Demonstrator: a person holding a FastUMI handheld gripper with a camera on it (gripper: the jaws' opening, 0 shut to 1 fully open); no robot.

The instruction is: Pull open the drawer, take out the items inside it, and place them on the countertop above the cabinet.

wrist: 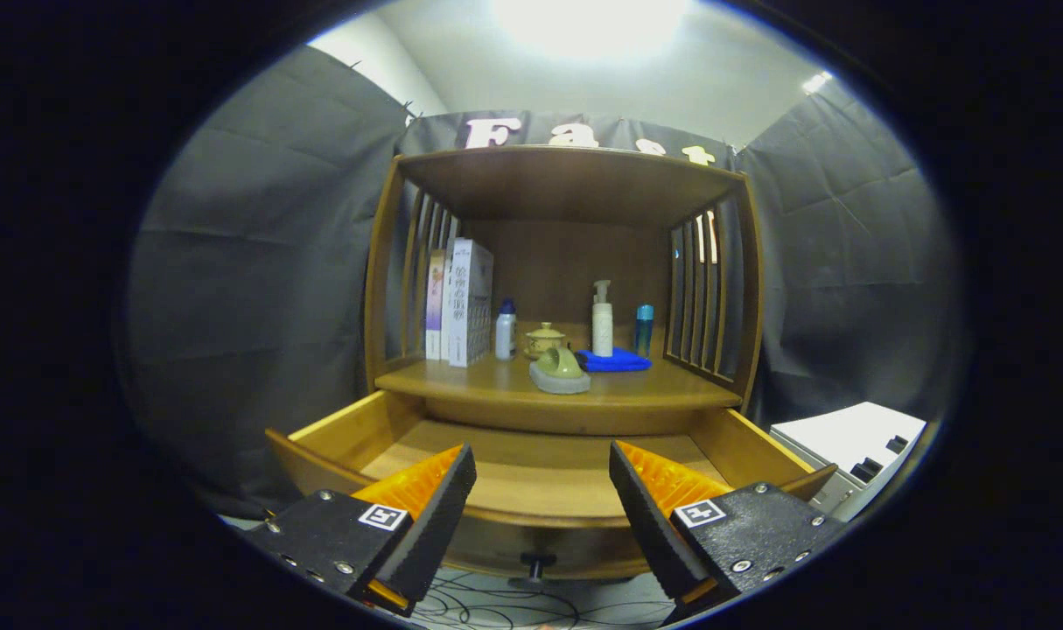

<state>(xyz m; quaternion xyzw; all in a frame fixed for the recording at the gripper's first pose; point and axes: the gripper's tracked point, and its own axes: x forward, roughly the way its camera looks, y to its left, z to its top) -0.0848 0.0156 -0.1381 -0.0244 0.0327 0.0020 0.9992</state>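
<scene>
1. One wooden cabinet (569,188) stands ahead against the booth's dark cloth wall, its countertop (496,378) just above a drawer (531,477) that is pulled well out toward the gripper.
2. The drawer's visible floor looks bare; no item can be made out in it, though its near strip is hidden by the front panel and the fingers. The task may therefore be nearly done, as a judgement only.
3. The gripper (541,486) hovers over the drawer's front edge with its fingers spread wide and nothing between them.
4. On the countertop stand books (461,302) by the left slats, then a small white bottle (505,330), a lidded pot (544,339), a pump bottle (602,319) and a blue bottle (643,330).
5. A blue cloth (617,360) lies below the pump bottle, and a green item on a grey dish (559,374) sits nearest the countertop's front edge.
6. The drawer knob (535,564) shows below the fingers, between them.
7. Risks from here: a reach into the drawer could knock a finger on the front panel; setting anything more down could nudge the grey dish off the front edge or topple the tall pump bottle, since the shelf is crowded.
</scene>
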